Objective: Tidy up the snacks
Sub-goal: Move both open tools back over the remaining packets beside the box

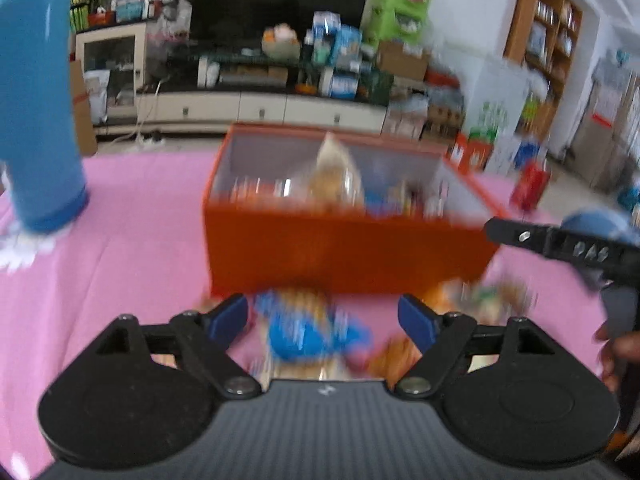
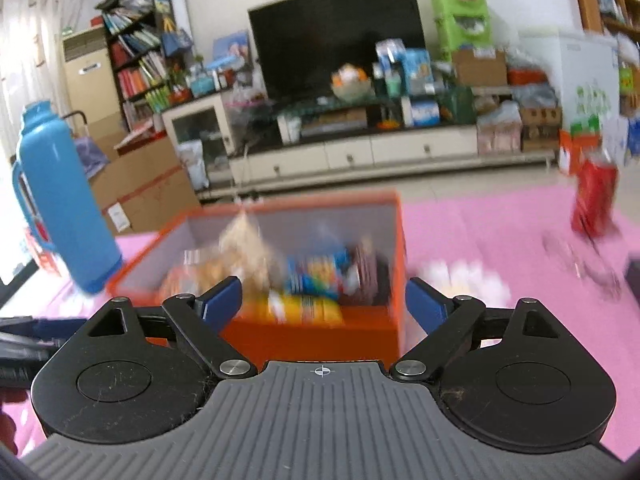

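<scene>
Left gripper (image 1: 323,317): jaws spread, nothing pinched. It hangs above a blue-and-orange snack packet (image 1: 308,330) lying on the pink cloth-covered counter (image 1: 132,248), just in front of the open orange rectangular box (image 1: 344,252). Judged: lined up to take this packet next. More loose wrapped snacks (image 1: 484,296) lie on the cloth to its right, near the box's front corner; blur hides what they are.

Right gripper (image 2: 323,300): jaws also spread and empty, aimed over the box's near wall. Box already holds several packets: a pale upright bag (image 2: 244,248), a blue-and-yellow packet (image 2: 320,272), a yellow one against the front wall. Judged: sorting partly done, loose pile not yet cleared.

Box sits mid-counter, presumably so both hands reach it. Tall blue plastic thermos flask (image 2: 64,204) stands left of it, a red packet (image 2: 594,200) far right, well apart.

Room: living room, dark television (image 2: 336,32) on a low white cabinet, crowded bookshelves, stacked cardboard boxes.
</scene>
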